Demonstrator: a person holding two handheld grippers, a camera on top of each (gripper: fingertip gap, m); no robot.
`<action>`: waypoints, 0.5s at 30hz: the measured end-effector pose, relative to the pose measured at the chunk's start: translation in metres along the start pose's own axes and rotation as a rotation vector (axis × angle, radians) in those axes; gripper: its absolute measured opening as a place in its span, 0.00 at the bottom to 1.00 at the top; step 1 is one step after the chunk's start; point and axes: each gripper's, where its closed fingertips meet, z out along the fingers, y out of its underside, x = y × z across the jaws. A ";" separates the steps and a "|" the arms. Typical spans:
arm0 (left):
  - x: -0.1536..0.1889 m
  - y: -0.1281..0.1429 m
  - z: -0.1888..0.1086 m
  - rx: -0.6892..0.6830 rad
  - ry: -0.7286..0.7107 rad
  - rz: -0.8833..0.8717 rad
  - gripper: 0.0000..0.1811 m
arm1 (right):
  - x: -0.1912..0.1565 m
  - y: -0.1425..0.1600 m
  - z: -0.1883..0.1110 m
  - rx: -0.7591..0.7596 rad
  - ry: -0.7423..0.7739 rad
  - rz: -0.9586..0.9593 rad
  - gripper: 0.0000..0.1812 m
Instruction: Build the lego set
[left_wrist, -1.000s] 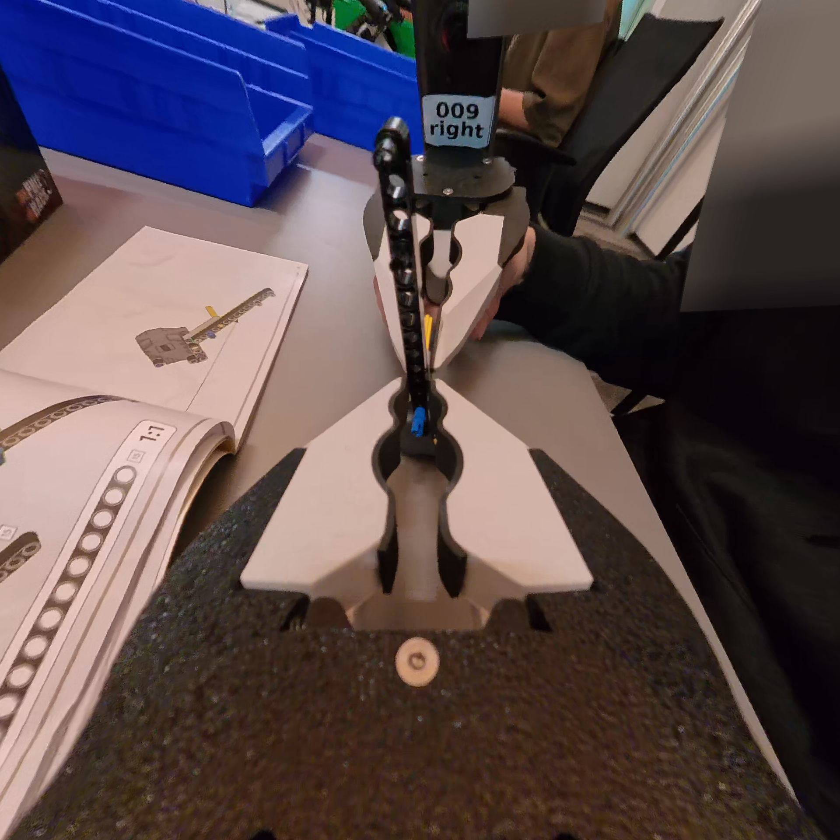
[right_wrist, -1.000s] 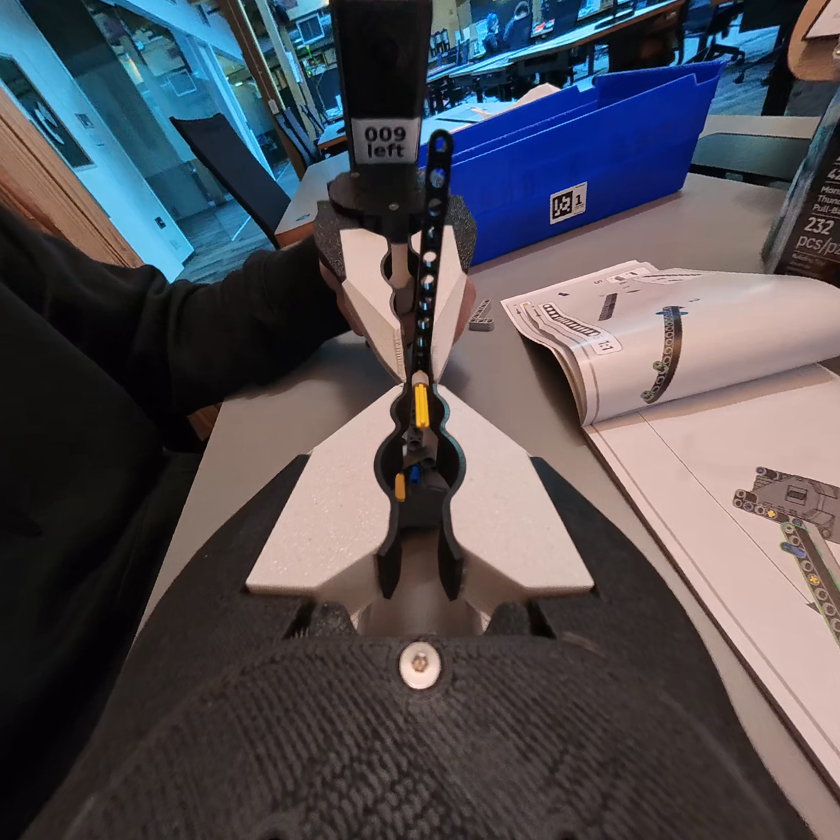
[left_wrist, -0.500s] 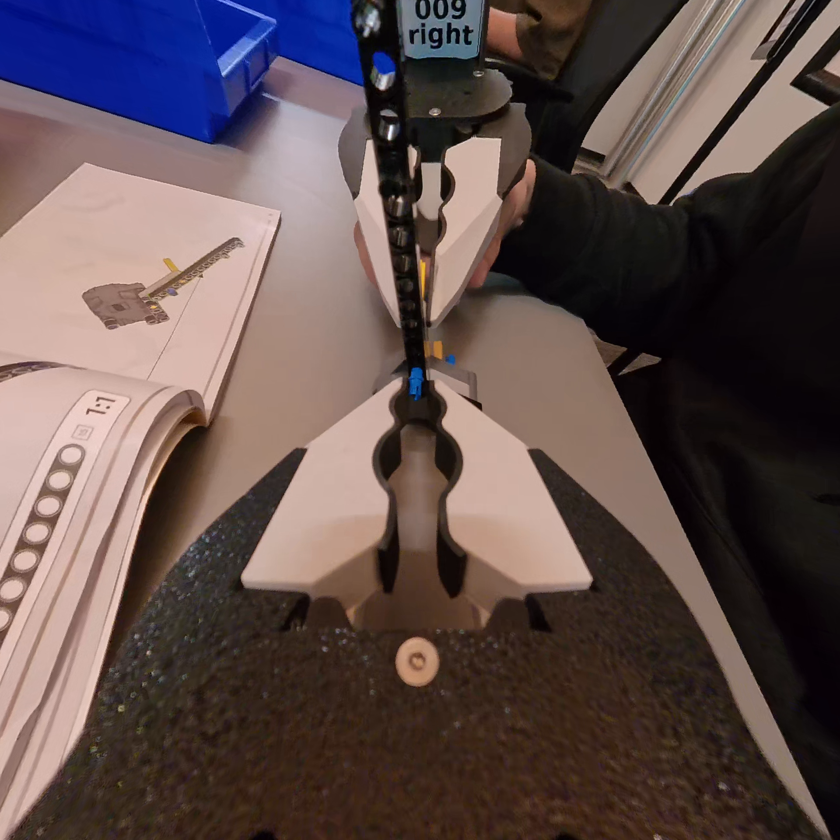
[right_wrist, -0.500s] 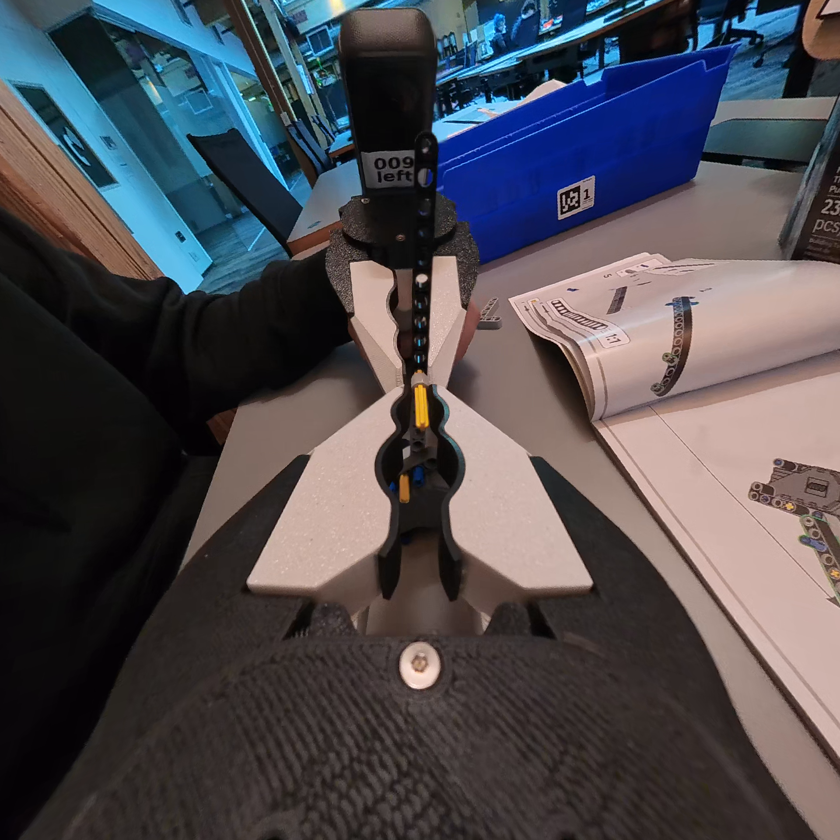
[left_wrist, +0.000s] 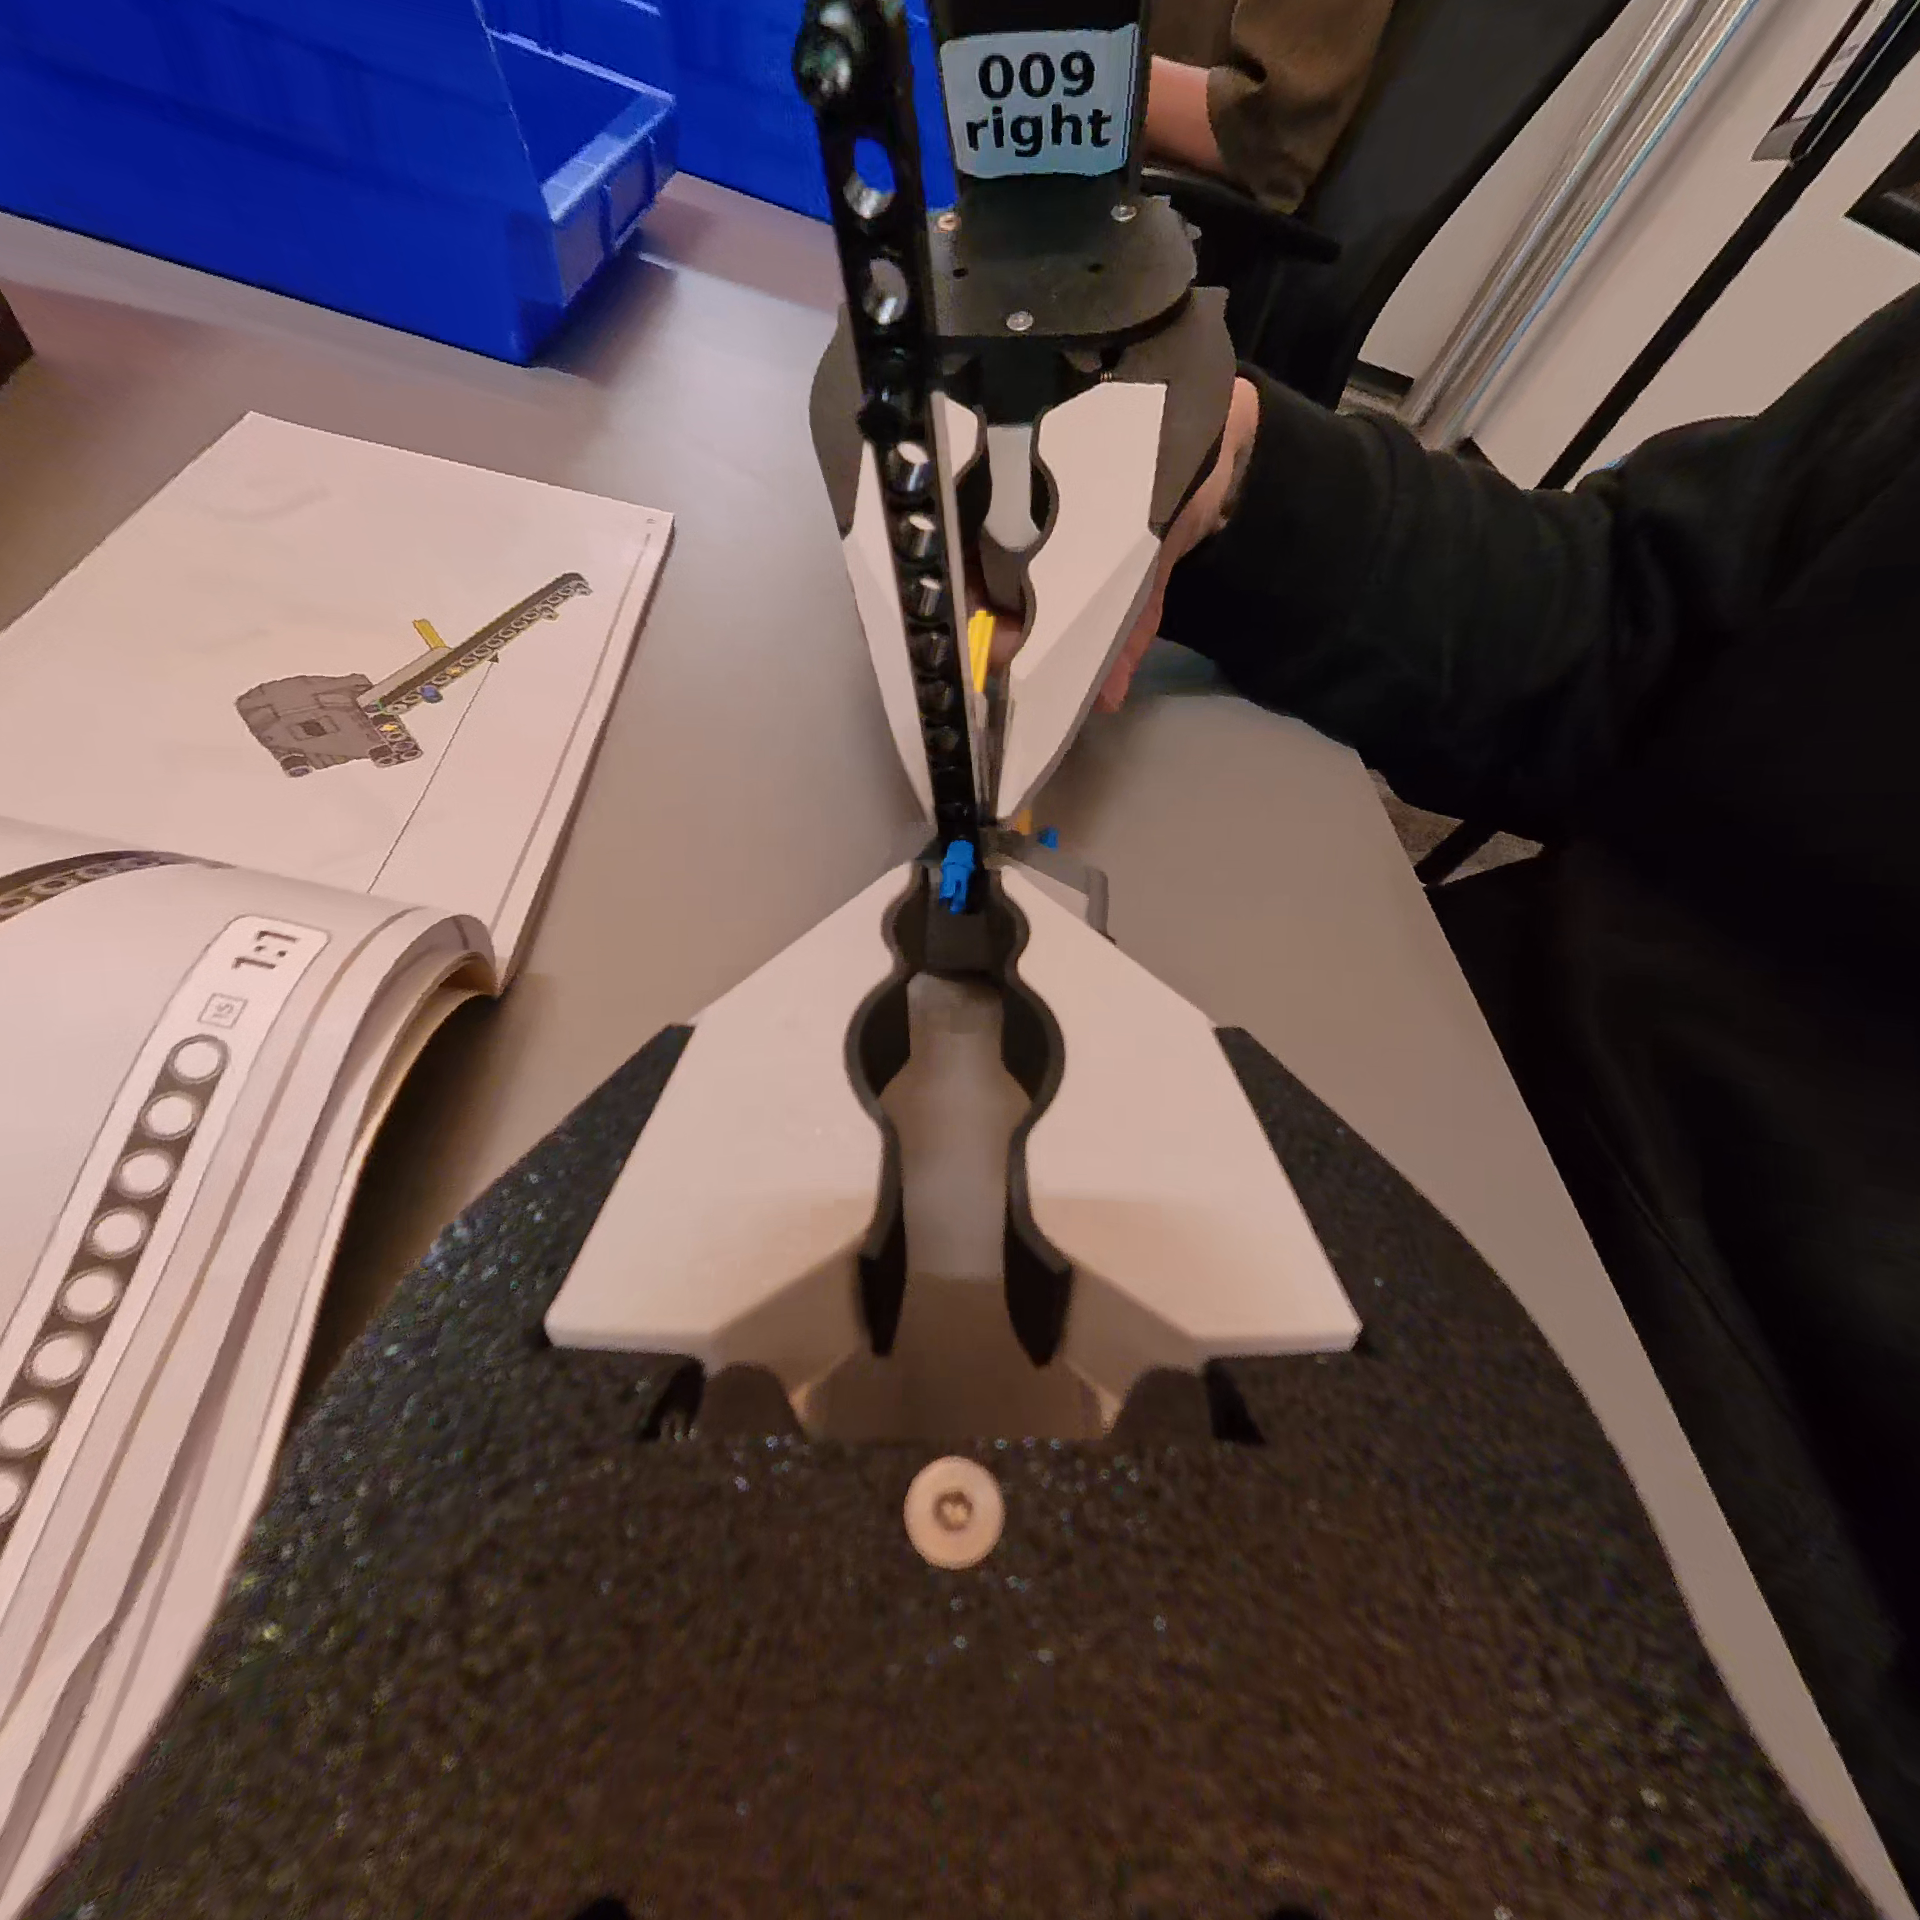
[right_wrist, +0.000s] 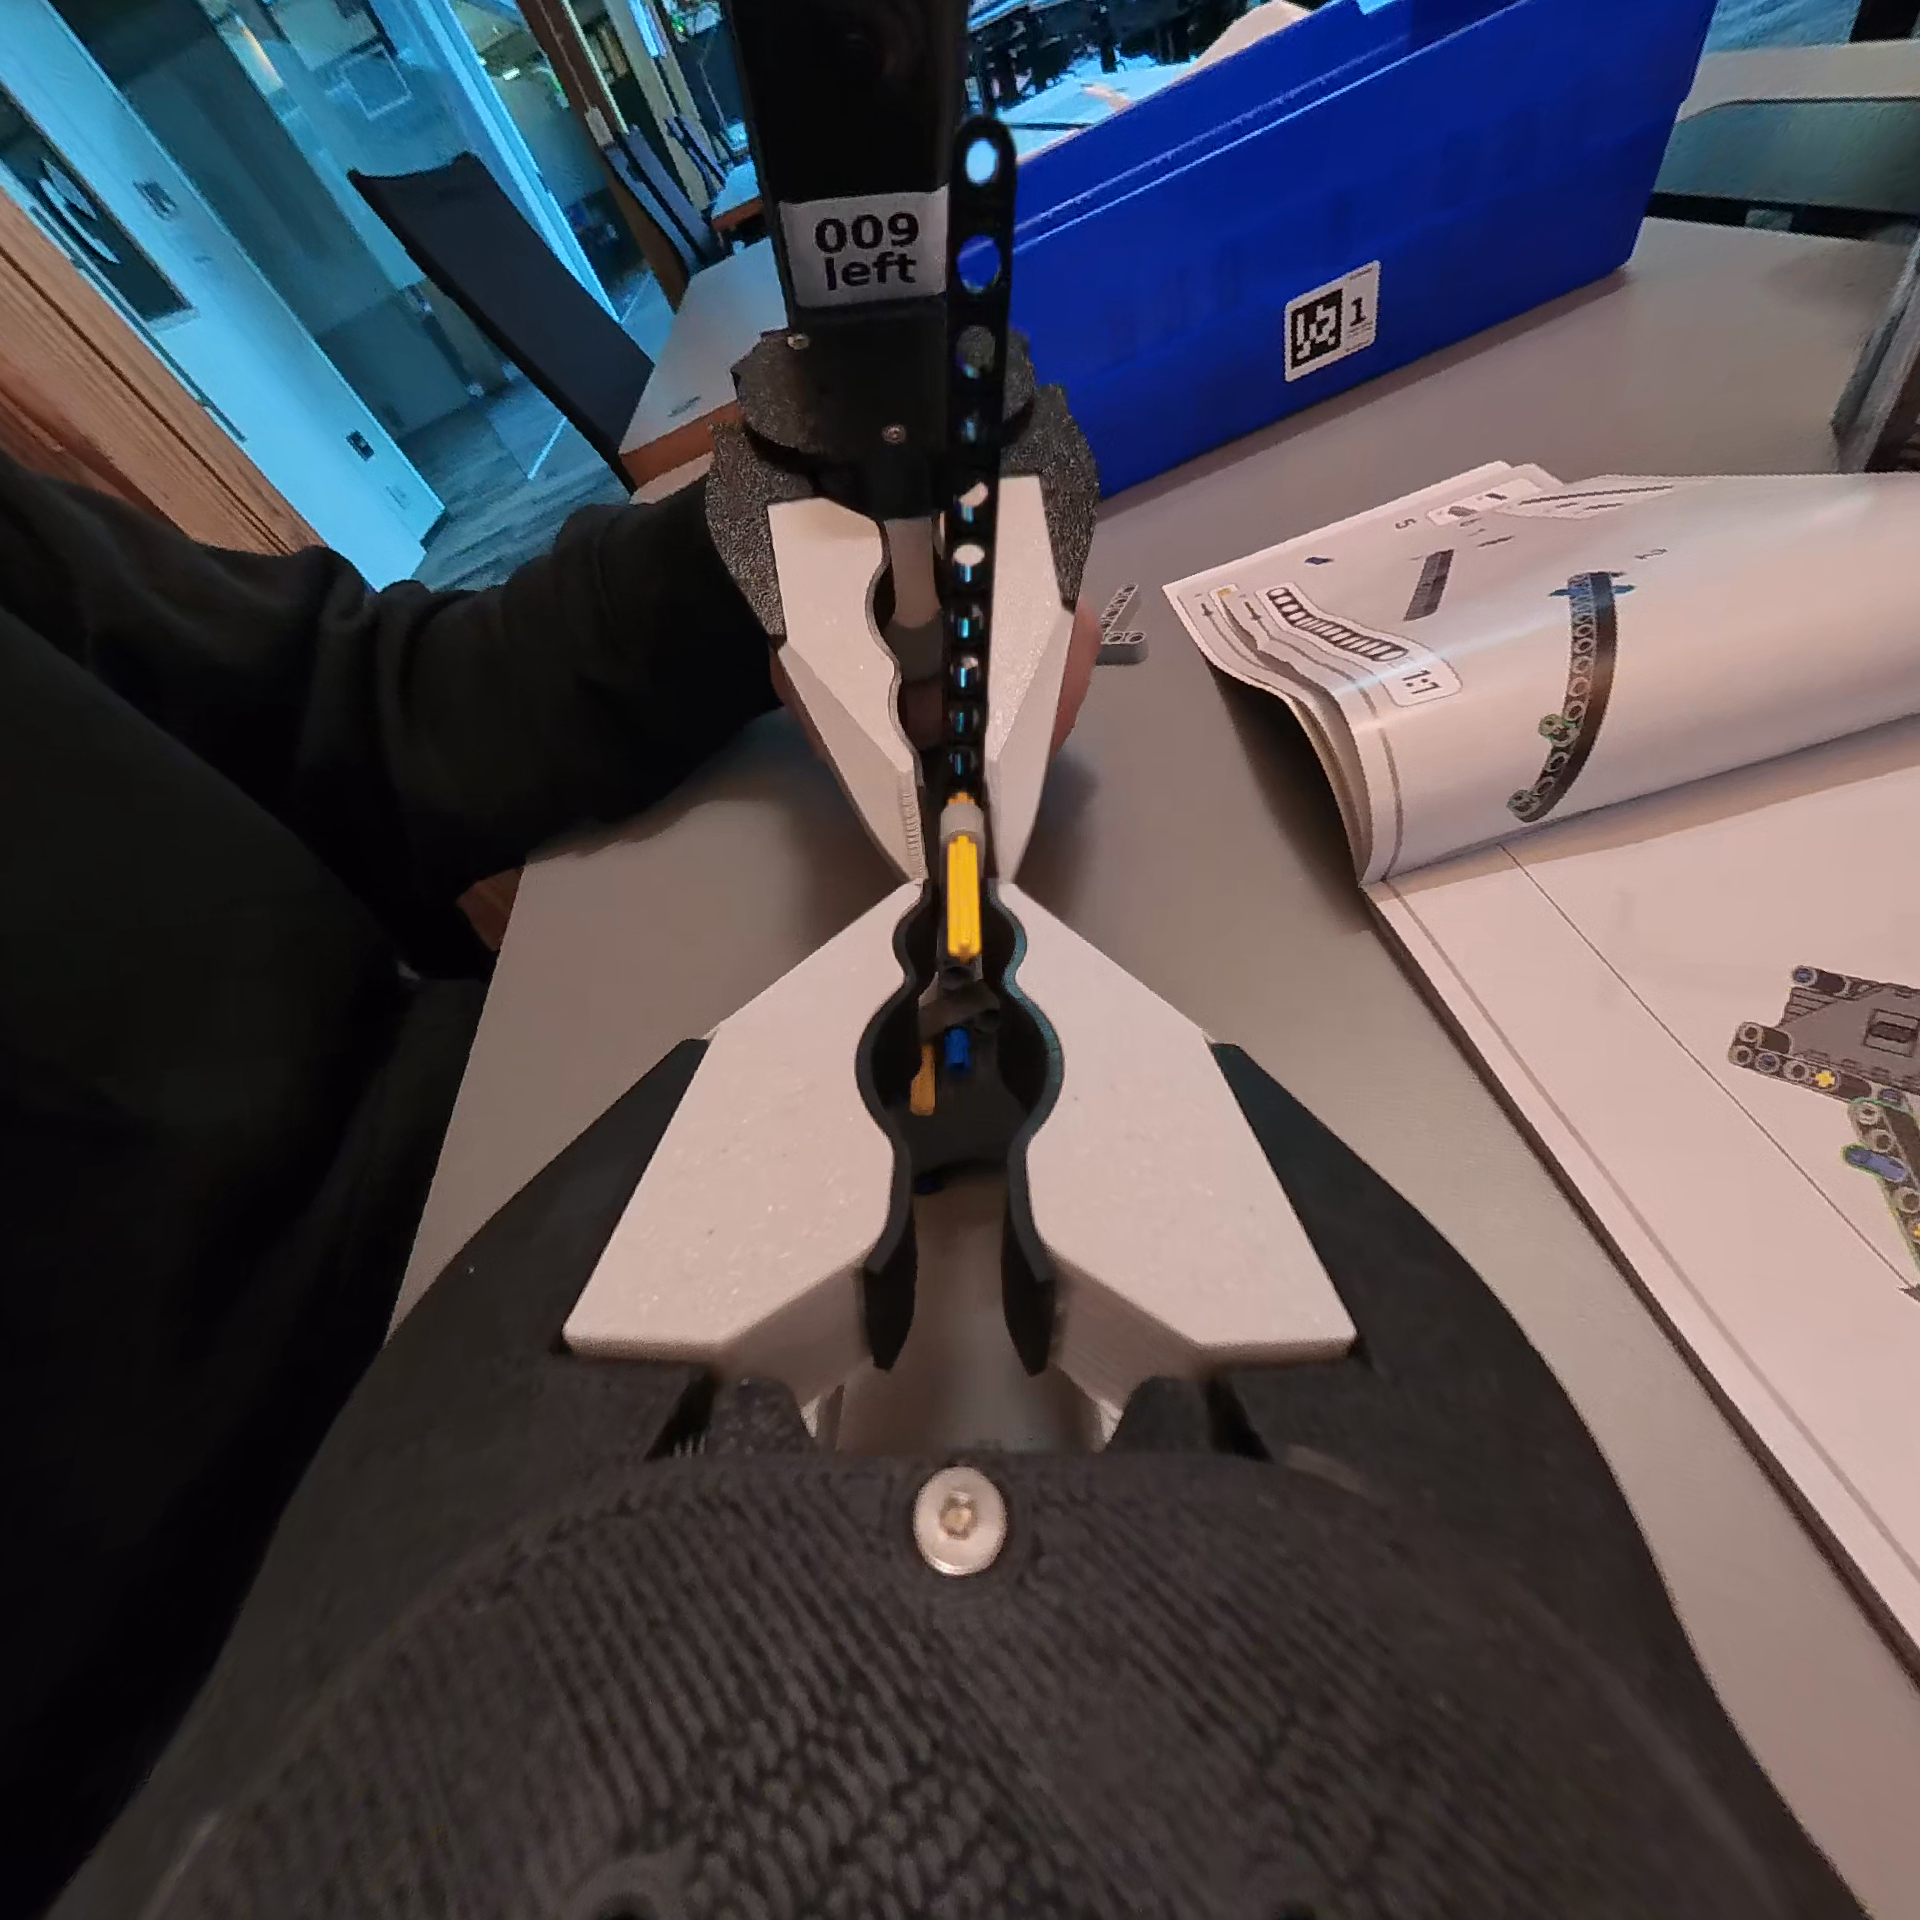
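The black perforated beam (left_wrist: 902, 436) stands nearly upright above the counter (left_wrist: 727, 665), its long axis vertical, top tilted slightly. The left tongs (left_wrist: 961, 883) are clamped on its lower end by a blue pin (left_wrist: 954, 871). The right tongs (right_wrist: 961, 914) grip the grey motor block with its yellow axle (right_wrist: 961, 894). Both tongs carry white printed labels; an instruction booklet (left_wrist: 312, 623) lies open alongside.

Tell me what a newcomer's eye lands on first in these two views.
First, the long black holed beam standing up in mid-frame, its lower end with a blue pin pinched in the left claw. Facing it tip to tip, the right claw is shut on a small assembly with a yellow axle. Next come the open instruction booklet on the table and the blue bins behind.
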 end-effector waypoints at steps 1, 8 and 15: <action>-0.001 0.000 -0.002 0.002 -0.007 0.001 0.06 | 0.000 0.000 0.000 -0.001 0.000 0.004 0.03; 0.000 -0.002 -0.001 0.010 -0.010 0.010 0.03 | 0.001 0.000 0.000 0.000 0.007 0.001 0.03; 0.002 -0.004 0.000 0.023 0.002 0.015 0.03 | 0.000 -0.002 -0.002 0.015 -0.006 0.003 0.03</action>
